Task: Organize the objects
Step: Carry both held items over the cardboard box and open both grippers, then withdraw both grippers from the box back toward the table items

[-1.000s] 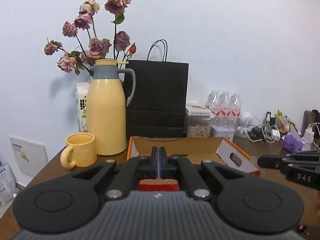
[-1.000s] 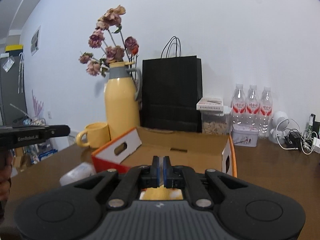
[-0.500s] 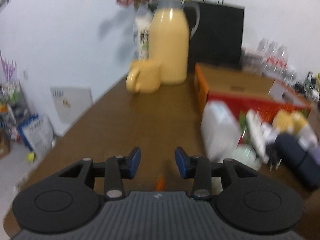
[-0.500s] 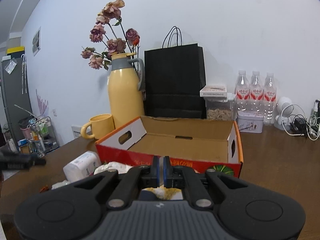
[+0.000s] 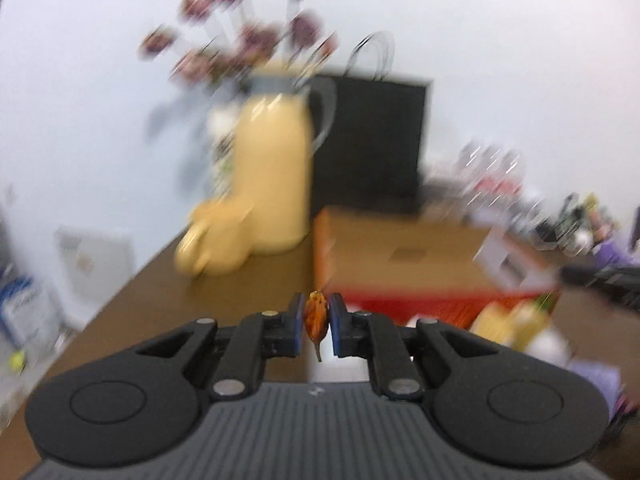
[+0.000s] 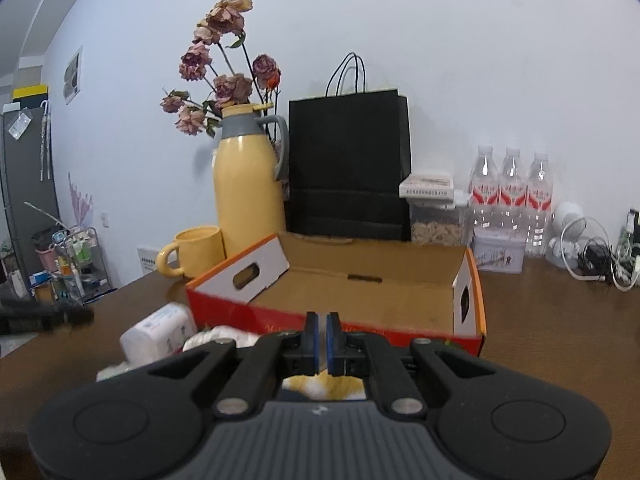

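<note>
- The left gripper point(image 5: 316, 322) had its jaws closing on a small orange, dried-looking object point(image 5: 315, 317), which sat between the two blue pads with a thin stem hanging below them; the pads appeared to touch it on both sides, though the left wrist view was blurred
- Just ahead of that gripper and slightly to its right stood the open cardboard box point(image 5: 400, 256), orange-red on the outside and bare brown within; the pinched object was outside it, near its front left corner
- Ahead and to the left of the left gripper, a yellow mug point(image 5: 212, 240) stood against a tall yellow thermos jug point(image 5: 272, 176); dried roses point(image 5: 240, 36) rose behind the jug, and a black paper bag point(image 5: 372, 144) stood beyond the box
- The right gripper point(image 6: 322, 338) had its pads pressed together with only a sliver between them and nothing in that gap; it hung over a heap of loose items, among them something yellow and white point(image 6: 324, 386) directly beneath the fingers
- To the left of the right gripper lay a white tissue pack point(image 6: 158, 332) on the brown table point(image 6: 560, 328), just beside the box's front wall
- Farther ahead and to the right of that gripper, three water bottles point(image 6: 512, 192) stood by the wall, with a clear food container point(image 6: 436, 224) beside them and a tangle of cables point(image 6: 596, 256) at the far right
</note>
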`<action>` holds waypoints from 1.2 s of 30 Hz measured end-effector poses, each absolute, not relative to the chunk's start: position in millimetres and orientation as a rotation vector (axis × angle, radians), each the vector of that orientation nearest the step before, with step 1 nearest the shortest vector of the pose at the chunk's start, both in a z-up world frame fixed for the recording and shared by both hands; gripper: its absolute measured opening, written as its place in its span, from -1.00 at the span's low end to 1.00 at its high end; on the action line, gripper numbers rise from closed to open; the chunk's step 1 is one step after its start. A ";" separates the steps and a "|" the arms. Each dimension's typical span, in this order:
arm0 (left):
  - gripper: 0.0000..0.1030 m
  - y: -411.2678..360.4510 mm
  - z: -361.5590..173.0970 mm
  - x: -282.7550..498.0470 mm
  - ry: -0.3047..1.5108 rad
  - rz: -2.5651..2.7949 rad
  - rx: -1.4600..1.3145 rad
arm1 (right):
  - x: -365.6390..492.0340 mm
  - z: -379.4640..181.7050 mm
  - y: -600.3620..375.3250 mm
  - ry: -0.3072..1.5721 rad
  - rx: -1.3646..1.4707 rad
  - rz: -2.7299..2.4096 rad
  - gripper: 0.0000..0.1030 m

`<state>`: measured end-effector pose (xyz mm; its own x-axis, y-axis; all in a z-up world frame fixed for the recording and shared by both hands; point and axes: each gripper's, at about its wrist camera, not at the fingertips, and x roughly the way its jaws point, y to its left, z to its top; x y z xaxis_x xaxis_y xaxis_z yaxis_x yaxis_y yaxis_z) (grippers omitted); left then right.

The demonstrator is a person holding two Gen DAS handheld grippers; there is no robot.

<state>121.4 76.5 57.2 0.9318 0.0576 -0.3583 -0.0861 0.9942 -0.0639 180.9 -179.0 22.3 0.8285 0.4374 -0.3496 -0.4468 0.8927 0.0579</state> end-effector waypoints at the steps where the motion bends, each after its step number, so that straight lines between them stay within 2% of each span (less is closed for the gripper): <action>1: -0.73 66.7 66.4 131.9 0.337 0.054 -0.074 | 185.6 25.5 -176.8 0.356 -0.031 0.466 -0.95; 7: -0.73 18.5 86.0 208.4 0.322 -0.013 -0.106 | 229.6 39.4 -164.3 0.350 -0.038 0.434 -0.94; 13: -0.73 -6.4 55.8 282.0 0.421 0.075 -0.151 | 286.2 23.2 -155.0 0.407 -0.007 0.386 -0.95; 17: -0.73 -8.4 28.6 300.7 0.491 0.092 -0.129 | 303.5 -0.7 -151.7 0.451 -0.045 0.352 -0.95; 21: -0.70 -4.3 23.6 300.7 0.498 0.090 -0.128 | 312.2 -12.2 -151.8 0.497 -0.060 0.348 -0.92; 22: -0.57 -4.0 24.7 299.9 0.494 0.090 -0.127 | 312.5 -13.7 -151.5 0.504 -0.062 0.345 -0.87; 23: -0.31 -4.3 26.1 299.3 0.491 0.088 -0.126 | 312.3 -14.5 -151.6 0.506 -0.063 0.339 -0.85; 24: -0.16 -3.4 28.2 298.9 0.484 0.088 -0.127 | 312.9 -15.1 -151.7 0.511 -0.064 0.331 -0.72; 25: 0.17 -3.1 28.7 297.7 0.476 0.090 -0.125 | 314.0 -15.2 -152.4 0.515 -0.063 0.320 -0.43; 26: 0.61 -4.3 30.1 297.2 0.470 0.097 -0.123 | 314.5 -15.8 -153.6 0.516 -0.058 0.309 -0.20; 27: 0.83 -4.7 31.3 296.3 0.463 0.106 -0.121 | 314.9 -16.2 -154.9 0.516 -0.052 0.300 0.32; 28: 1.00 -5.0 31.6 294.5 0.446 0.122 -0.116 | 314.6 -16.3 -156.3 0.513 -0.051 0.294 0.62; 30: 1.00 -6.7 33.8 293.7 0.431 0.148 -0.106 | 313.3 -15.1 -158.2 0.513 -0.048 0.290 0.74; 32: 1.00 -5.3 35.9 293.2 0.433 0.142 -0.116 | 313.8 -14.2 -159.4 0.518 -0.041 0.282 0.99; 36: 1.00 -2.9 42.9 287.5 0.418 0.140 -0.122 | 310.1 -8.4 -163.7 0.505 -0.024 0.282 1.00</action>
<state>287.5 -2.9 42.9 0.9044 0.1104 -0.4122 -0.1606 0.9830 -0.0892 310.1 -163.7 -8.4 0.8374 0.2611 -0.4802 -0.2728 0.9609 0.0468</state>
